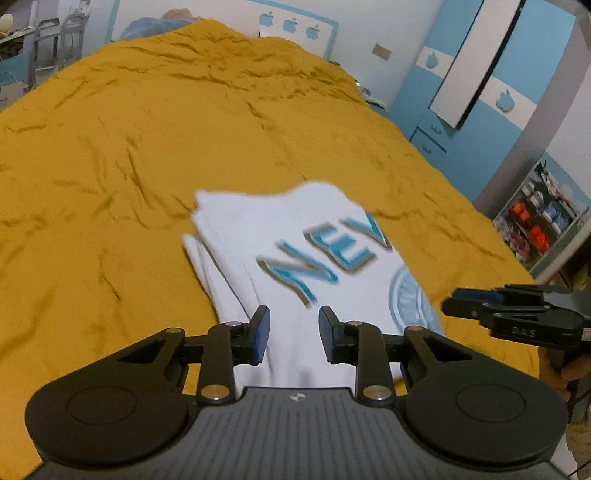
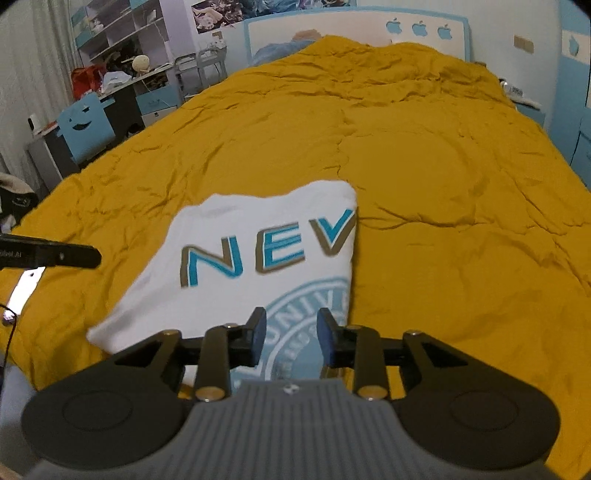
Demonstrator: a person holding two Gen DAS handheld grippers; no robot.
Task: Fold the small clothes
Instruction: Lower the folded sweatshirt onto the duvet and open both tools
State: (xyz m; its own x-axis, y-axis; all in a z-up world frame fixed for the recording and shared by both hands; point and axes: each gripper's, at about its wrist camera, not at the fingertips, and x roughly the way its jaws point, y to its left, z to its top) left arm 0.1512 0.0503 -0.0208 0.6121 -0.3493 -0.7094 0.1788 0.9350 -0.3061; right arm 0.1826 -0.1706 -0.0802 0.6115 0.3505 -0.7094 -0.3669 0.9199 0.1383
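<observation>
A white T-shirt (image 1: 291,236) with blue letters "NEV" and a pale blue round seal lies folded into a narrow strip on the mustard bedspread (image 1: 147,147). It also shows in the right wrist view (image 2: 236,236). My left gripper (image 1: 294,334) is open and empty, just above the shirt's near end. My right gripper (image 2: 291,338) is open and empty, over the seal print at the shirt's near right edge. The right gripper also shows at the right edge of the left wrist view (image 1: 509,314). The left gripper's tip shows at the left of the right wrist view (image 2: 74,255).
The bedspread (image 2: 443,184) covers a wide bed with a blue and white headboard (image 2: 354,26). A blue wardrobe (image 1: 480,85) and a shoe rack (image 1: 535,218) stand to the right. A desk and shelves (image 2: 110,74) stand to the left.
</observation>
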